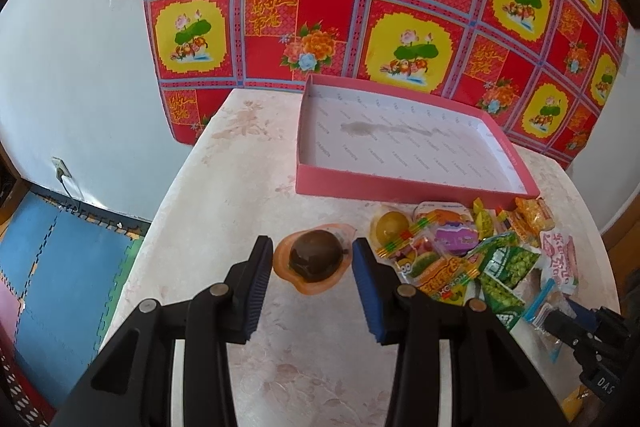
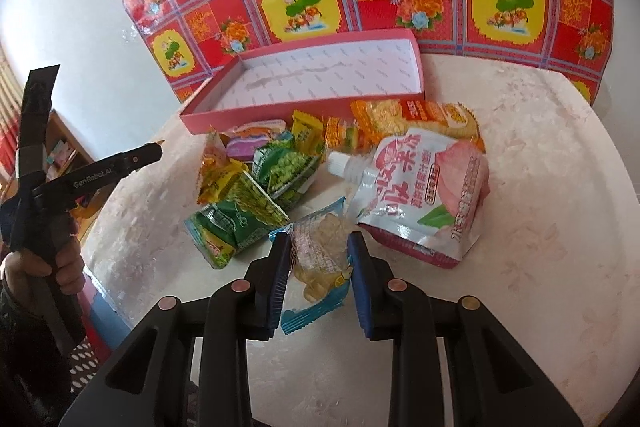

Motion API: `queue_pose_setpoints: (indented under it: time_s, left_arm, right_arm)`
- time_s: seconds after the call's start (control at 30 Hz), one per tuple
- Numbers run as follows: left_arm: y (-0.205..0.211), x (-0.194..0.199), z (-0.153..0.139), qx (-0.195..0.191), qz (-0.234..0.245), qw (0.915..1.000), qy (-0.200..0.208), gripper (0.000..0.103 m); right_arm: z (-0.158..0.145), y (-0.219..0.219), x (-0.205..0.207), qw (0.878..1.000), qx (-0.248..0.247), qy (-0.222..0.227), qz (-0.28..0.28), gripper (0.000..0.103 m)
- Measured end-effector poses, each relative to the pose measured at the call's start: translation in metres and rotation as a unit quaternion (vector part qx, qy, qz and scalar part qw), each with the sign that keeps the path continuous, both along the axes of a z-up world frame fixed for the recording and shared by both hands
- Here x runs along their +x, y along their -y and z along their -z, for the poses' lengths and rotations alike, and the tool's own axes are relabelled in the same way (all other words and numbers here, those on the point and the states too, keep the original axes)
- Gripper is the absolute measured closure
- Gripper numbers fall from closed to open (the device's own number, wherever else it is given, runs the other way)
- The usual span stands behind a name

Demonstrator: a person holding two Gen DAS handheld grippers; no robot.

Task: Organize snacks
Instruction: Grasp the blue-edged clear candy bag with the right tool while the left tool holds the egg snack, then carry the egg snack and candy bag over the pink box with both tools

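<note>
An orange jelly cup (image 1: 316, 279) with a dark dome sits on the pale table (image 1: 224, 195). My left gripper (image 1: 312, 247) is shut on it, a pad against each side of the cup's rim. A clear snack packet with blue ends (image 2: 320, 259) lies at the near edge of the snack pile, and my right gripper (image 2: 319, 243) is shut on it. The pile holds green pea packets (image 2: 280, 167), a white and pink spouted pouch (image 2: 424, 187) and orange packets (image 2: 400, 115). Behind it a shallow pink box (image 2: 304, 107) stands with nothing inside.
A red and yellow patterned cloth (image 1: 360, 7) hangs behind the table. A yellow jelly cup (image 1: 390, 225) lies at the pile's left end. Blue foam mats (image 1: 60, 267) cover the floor at the left. A person's hand (image 2: 64, 263) grips the left gripper's handle.
</note>
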State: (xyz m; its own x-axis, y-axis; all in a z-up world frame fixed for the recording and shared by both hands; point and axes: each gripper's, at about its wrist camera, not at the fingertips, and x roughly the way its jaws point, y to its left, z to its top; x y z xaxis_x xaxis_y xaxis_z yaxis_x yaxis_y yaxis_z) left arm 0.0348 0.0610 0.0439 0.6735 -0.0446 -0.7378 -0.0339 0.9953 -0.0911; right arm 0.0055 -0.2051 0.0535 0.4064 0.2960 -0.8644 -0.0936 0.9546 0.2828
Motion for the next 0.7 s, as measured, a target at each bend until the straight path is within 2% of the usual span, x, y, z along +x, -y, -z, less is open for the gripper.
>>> queue_pose_setpoints:
  time_s: [0.7]
  left_arm:
    - [0.019, 0.024, -0.042, 0.009, 0.034, 0.9992, 0.02, 0.06]
  right_arm:
    - [-0.043, 0.01, 0.047, 0.999, 0.017, 0.031, 0.002, 0.073]
